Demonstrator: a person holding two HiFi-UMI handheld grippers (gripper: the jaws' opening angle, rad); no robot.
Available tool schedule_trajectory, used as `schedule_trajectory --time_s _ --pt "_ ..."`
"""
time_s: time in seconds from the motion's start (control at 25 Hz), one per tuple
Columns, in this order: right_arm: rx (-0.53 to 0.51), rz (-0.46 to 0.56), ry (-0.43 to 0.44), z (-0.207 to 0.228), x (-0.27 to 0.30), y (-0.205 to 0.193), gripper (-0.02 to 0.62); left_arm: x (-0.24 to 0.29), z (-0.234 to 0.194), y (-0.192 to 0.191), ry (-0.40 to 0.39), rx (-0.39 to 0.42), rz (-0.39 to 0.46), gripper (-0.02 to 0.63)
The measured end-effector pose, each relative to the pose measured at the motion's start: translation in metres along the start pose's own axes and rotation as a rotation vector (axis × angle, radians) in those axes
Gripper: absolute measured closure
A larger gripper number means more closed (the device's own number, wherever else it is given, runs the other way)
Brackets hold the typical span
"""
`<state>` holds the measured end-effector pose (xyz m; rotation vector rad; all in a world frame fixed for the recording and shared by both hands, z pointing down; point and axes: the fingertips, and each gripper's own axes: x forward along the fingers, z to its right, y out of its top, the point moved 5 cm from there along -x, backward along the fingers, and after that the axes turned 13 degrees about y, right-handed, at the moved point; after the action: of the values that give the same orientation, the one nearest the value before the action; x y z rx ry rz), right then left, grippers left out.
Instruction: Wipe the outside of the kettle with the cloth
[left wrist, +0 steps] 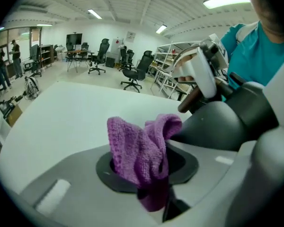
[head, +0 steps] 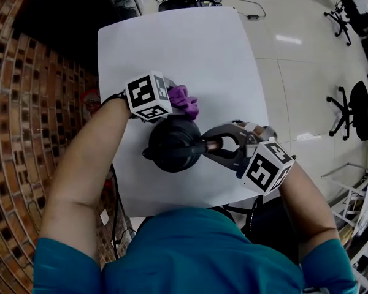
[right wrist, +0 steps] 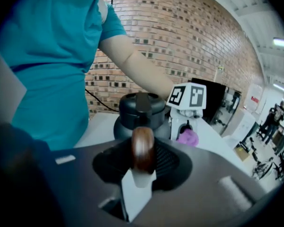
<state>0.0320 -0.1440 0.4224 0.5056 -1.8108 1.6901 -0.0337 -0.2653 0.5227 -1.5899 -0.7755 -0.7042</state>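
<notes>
Head view: a person in a teal shirt leans over a white rectangular surface. A dark grey, round-bodied metal kettle stands upright near its close edge. The right tongs are pinched on the kettle's brown wooden handle and steady the pot from the person's right. The left tongs are clamped on a crumpled purple terry cloth, held at the kettle's far side.

In the left gripper view the cloth bunches up between the pressed-together left tongs. One fold lies against the kettle's dark flank. The right tongs come in from beyond, and office chairs dot the hall behind.

The right gripper view shows the glossy handle caught between the right tongs, with the kettle just past it. The left tongs and the cloth sit at the kettle's right, and a red brick wall rises behind.
</notes>
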Motion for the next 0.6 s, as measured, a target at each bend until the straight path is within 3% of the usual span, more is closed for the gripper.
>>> schedule_trajectory --time_s 0.08,0.16,0.28,0.4,0.48,0.6 --pt "0.018 -0.005 -0.013 0.003 0.002 0.0 0.499 0.001 -0.007 -0.008 0.012 -0.066 0.042 0.479" --pt "0.057 0.002 -0.023 0.005 0.003 -0.004 0.499 -0.019 -0.015 -0.016 0.09 -0.183 0.142 0.477" --pt "0.126 0.023 -0.039 0.009 0.001 -0.012 0.499 -0.091 -0.026 -0.039 0.363 -0.446 0.357 0.477" --pt "0.166 0.048 -0.064 0.009 0.002 -0.016 0.499 -0.18 0.012 -0.065 0.615 -0.684 0.597 0.477" --pt "0.217 0.071 -0.066 0.008 0.004 -0.014 0.499 -0.207 0.065 -0.073 0.656 -0.787 0.702 0.477" --pt "0.332 0.093 -0.081 0.015 0.001 -0.011 0.5 -0.181 0.141 -0.081 0.538 -0.924 0.684 0.477"
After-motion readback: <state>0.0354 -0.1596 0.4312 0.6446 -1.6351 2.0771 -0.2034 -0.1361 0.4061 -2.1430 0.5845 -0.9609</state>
